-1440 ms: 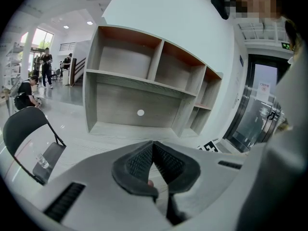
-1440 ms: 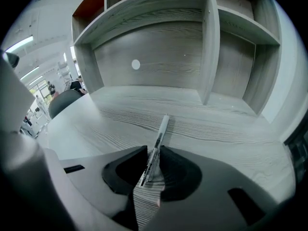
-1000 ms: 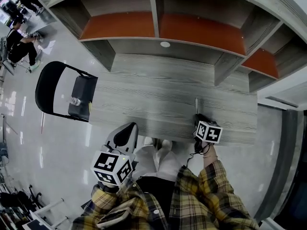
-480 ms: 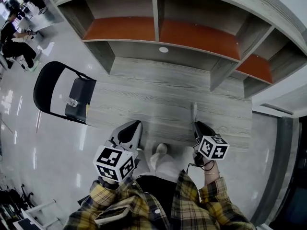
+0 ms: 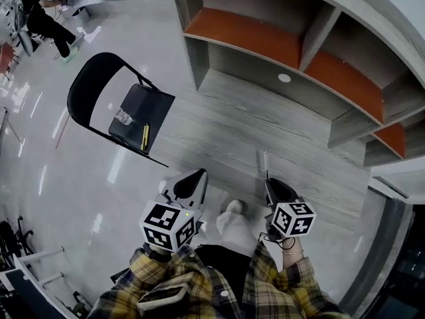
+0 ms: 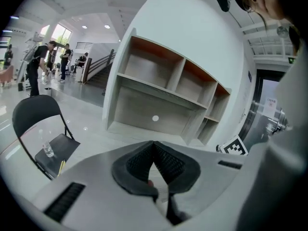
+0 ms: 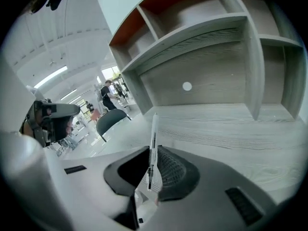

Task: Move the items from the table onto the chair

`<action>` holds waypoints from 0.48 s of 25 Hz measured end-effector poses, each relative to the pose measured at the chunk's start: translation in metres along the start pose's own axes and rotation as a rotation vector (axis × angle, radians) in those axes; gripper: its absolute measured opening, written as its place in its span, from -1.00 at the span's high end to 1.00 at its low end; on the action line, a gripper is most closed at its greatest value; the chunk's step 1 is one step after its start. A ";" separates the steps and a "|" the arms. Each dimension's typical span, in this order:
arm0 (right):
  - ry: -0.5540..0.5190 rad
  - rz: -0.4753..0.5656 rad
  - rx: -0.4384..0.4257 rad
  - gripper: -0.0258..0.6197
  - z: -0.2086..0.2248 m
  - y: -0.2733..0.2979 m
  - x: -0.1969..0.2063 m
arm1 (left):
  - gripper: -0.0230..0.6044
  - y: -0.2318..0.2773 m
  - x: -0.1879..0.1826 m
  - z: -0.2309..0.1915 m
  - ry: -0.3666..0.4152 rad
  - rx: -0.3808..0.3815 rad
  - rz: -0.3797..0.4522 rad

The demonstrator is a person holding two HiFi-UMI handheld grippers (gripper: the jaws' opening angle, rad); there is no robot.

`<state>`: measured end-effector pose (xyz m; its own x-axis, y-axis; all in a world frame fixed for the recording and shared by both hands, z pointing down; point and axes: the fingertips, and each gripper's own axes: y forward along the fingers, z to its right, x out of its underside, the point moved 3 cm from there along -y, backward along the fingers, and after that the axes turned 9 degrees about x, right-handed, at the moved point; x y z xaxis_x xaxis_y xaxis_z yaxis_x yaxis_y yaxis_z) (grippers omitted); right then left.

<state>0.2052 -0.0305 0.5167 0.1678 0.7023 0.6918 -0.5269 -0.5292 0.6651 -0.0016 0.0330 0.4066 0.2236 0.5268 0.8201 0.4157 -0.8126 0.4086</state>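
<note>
My right gripper (image 5: 271,185) is shut on a slim white pen (image 5: 265,164) that sticks out forward over the near edge of the grey wooden table (image 5: 226,135). In the right gripper view the pen (image 7: 153,143) stands pinched between the black pads. The left gripper (image 5: 191,179) hovers by the table's near edge, shut with nothing in it, and its pads (image 6: 166,162) meet. The black folding chair (image 5: 93,85) stands left of the table. A small clear bottle (image 5: 123,117) and a yellow pencil (image 5: 145,136) lie on its seat. The left gripper view also shows the chair (image 6: 36,117).
A shelf unit with orange back panels (image 5: 265,42) rises along the table's far side. The shiny floor (image 5: 80,178) spreads around the chair. People (image 5: 43,18) are far off at the upper left. My legs and a shoe (image 5: 232,208) are below the table edge.
The view has swung left, so the chair now sits nearer the middle. Both grippers have drawn back from the table, the right one still holding the pen.
</note>
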 end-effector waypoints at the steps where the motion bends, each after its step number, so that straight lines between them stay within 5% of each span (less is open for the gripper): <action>1: -0.008 -0.007 -0.006 0.73 -0.014 0.005 -0.004 | 0.92 -0.010 -0.002 -0.012 -0.011 -0.008 0.004; 12: -0.046 -0.026 -0.053 0.73 -0.217 0.161 -0.034 | 0.92 -0.114 -0.006 -0.229 -0.064 -0.075 0.011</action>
<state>-0.0660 -0.0360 0.5393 0.2195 0.6923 0.6874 -0.5651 -0.4842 0.6680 -0.2523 0.0658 0.4470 0.2844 0.5309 0.7983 0.3461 -0.8333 0.4310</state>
